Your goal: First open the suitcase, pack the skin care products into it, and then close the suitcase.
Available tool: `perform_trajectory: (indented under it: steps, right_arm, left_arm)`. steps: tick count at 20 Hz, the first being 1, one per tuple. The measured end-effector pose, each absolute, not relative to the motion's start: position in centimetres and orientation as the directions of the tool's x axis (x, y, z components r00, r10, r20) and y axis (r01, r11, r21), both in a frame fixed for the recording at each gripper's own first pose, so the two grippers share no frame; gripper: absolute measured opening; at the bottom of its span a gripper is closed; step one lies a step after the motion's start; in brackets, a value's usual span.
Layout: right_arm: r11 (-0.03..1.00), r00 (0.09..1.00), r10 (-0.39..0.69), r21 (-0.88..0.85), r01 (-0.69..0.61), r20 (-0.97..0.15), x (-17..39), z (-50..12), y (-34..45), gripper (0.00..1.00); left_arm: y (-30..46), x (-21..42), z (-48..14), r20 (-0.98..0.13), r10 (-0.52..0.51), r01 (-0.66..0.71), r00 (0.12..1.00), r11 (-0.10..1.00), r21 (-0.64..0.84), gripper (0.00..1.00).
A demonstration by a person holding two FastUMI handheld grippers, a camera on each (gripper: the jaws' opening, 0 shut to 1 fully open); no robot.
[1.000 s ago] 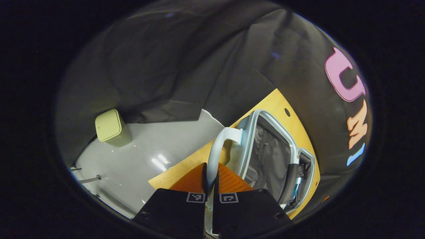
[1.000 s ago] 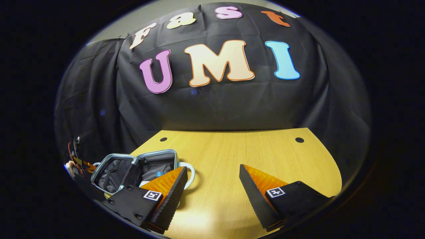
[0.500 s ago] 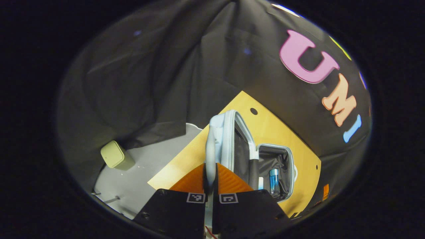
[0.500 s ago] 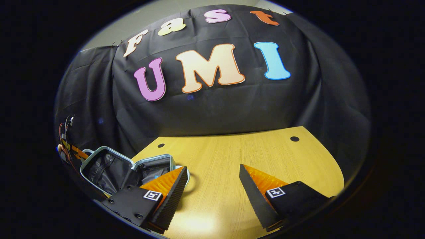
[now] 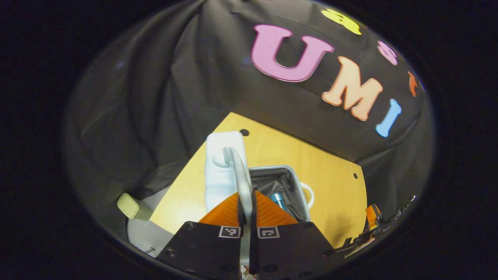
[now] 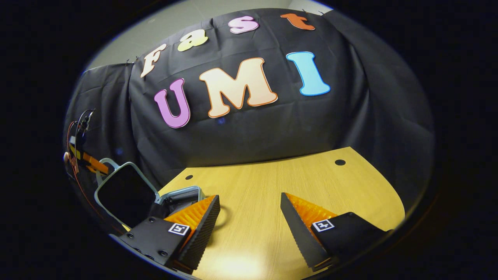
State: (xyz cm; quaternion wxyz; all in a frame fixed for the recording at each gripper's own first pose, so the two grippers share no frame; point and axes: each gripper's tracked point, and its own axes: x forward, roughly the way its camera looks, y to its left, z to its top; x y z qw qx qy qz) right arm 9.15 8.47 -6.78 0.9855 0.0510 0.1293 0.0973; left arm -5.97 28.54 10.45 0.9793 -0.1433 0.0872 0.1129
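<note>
A small pale-blue suitcase stands open on the wooden table (image 5: 330, 182). Its lid (image 5: 222, 167) is raised steeply over the base (image 5: 290, 179), whose grey lining holds a blue bottle (image 5: 277, 199). My left gripper (image 5: 247, 202) is shut on the lid's loop handle (image 5: 241, 179). In the right gripper view the lid (image 6: 124, 194) shows its dark inside, tilted above the base (image 6: 181, 193), with the left gripper (image 6: 83, 159) behind it. My right gripper (image 6: 249, 217) hovers open over the table (image 6: 280, 179), to the right of the suitcase, with nothing between its fingers.
A pale green bin (image 5: 130, 206) stands on the grey floor (image 5: 144, 237) beyond the table's left edge. The black cloth wall closes off the far side of the table. The other gripper (image 5: 372, 217) sits off the suitcase's right side.
The lid has swung up from lying open flat to steeply raised over the base, carried by my left gripper on its handle. The right gripper has stayed open in place.
</note>
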Motion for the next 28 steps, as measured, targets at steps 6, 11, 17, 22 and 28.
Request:
perform_trajectory:
  steps: [6, 11, 17, 22, 28]
  right_arm:
    - [0.98, 0.956, 0.188, 0.114, -0.166, -0.227, 8.5, -5.5, 5.5, 0.98]
    - [0.986, 0.961, 0.147, 0.109, -0.124, -0.235, 7.8, -5.3, 2.2, 0.98]
    - [0.989, 0.966, 0.116, 0.119, -0.091, -0.229, 7.4, -4.8, 0.4, 0.98]
    - [0.989, 0.963, 0.113, 0.119, -0.085, -0.246, 7.6, -4.9, 0.4, 0.98]
    - [0.99, 0.972, 0.11, 0.11, -0.089, -0.21, 8.3, -3.4, 0.5, 0.98]
  left_arm:
    - [17.9, 0.6, 11.0, -0.22, 0.045, -0.095, 0.975, 0.971, -0.221, 0.02]
    - [11.6, 7.4, 7.2, -0.309, -0.041, -0.021, 0.95, 0.981, -0.194, 0.02]
    - [8.1, 14.5, 1.4, -0.449, -0.012, -0.047, 0.893, 0.992, -0.121, 0.02]
    - [6.2, 17.2, -1.9, -0.502, -0.021, -0.029, 0.864, 0.995, -0.091, 0.13]
    - [3.0, 16.3, -1.6, -0.488, -0.046, 0.024, 0.872, 0.998, -0.05, 0.89]
